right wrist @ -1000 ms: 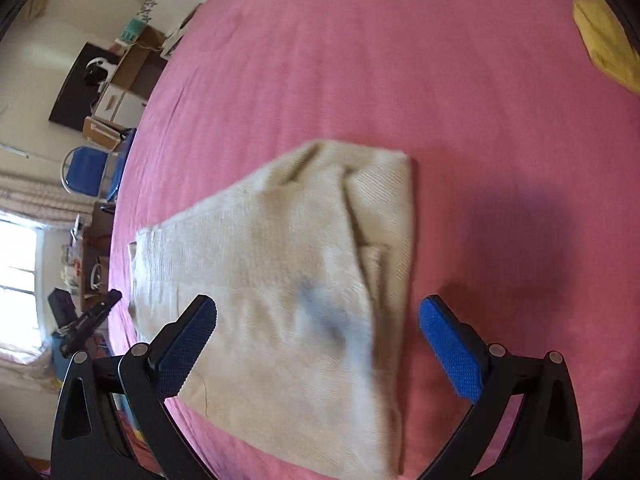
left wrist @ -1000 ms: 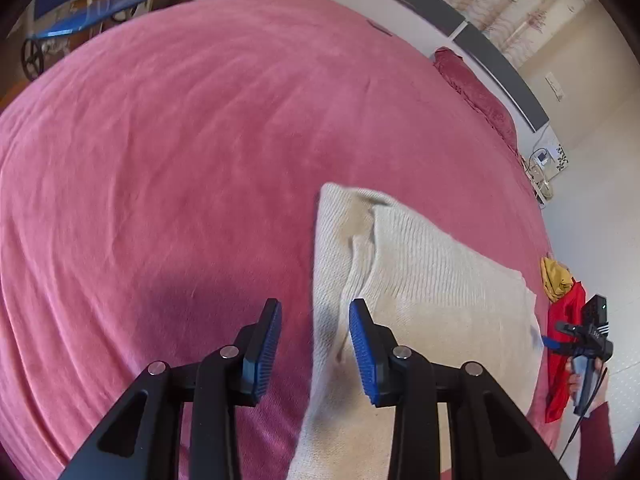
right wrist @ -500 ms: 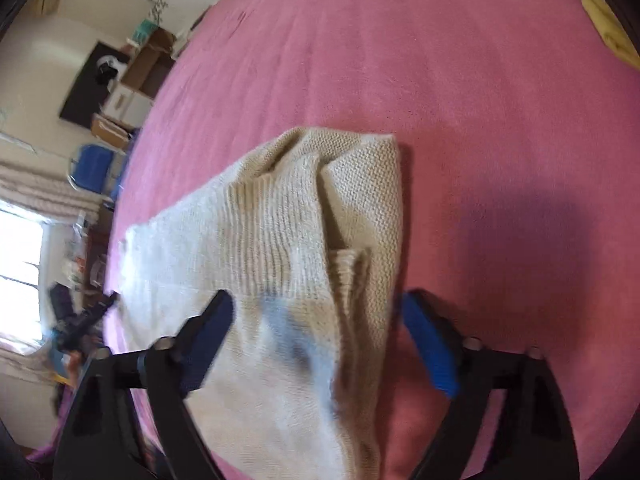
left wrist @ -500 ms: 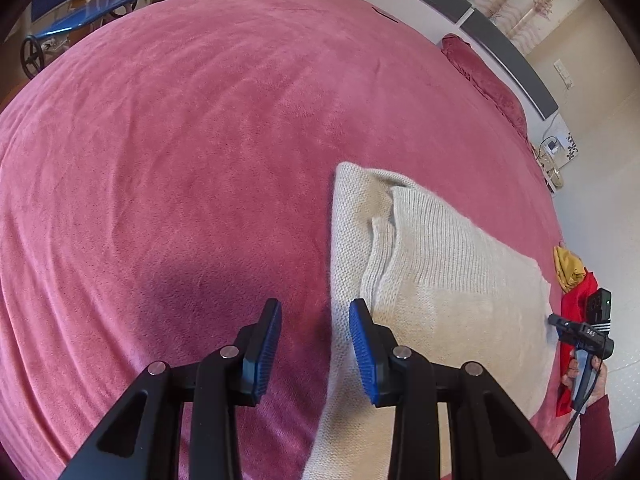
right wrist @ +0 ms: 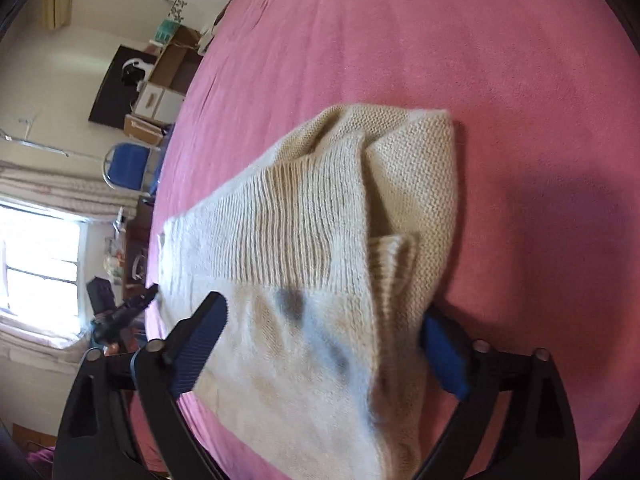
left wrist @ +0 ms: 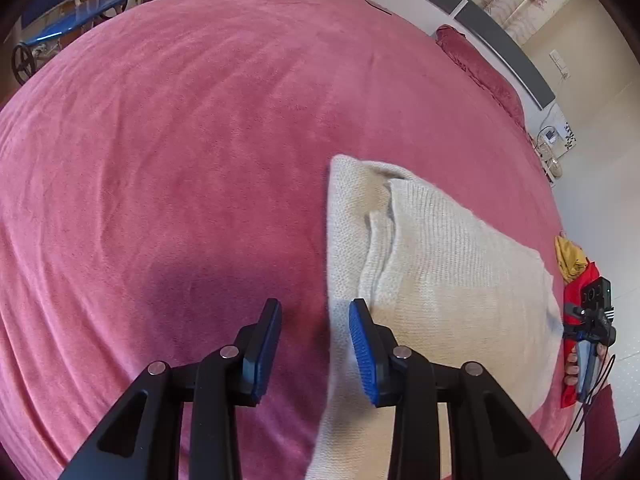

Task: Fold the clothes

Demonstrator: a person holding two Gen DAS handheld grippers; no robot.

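Cream knit sweater (right wrist: 332, 216) lies part-folded on the pink bed (right wrist: 400, 40), so I lower the wide, opening right tongs (right wrist: 324, 334) astride its near edge, left tongs (left wrist: 314, 346) half-open and empty.

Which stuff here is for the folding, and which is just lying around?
For the folding:
- cream knitted sweater, part-folded on the pink bedspread
- left gripper, jaws open over the sweater's edge
- right gripper, jaws opening, sweater between them

Just lying about:
- red and yellow clothes at the bed's edge
- dark red pillow
- blue chair
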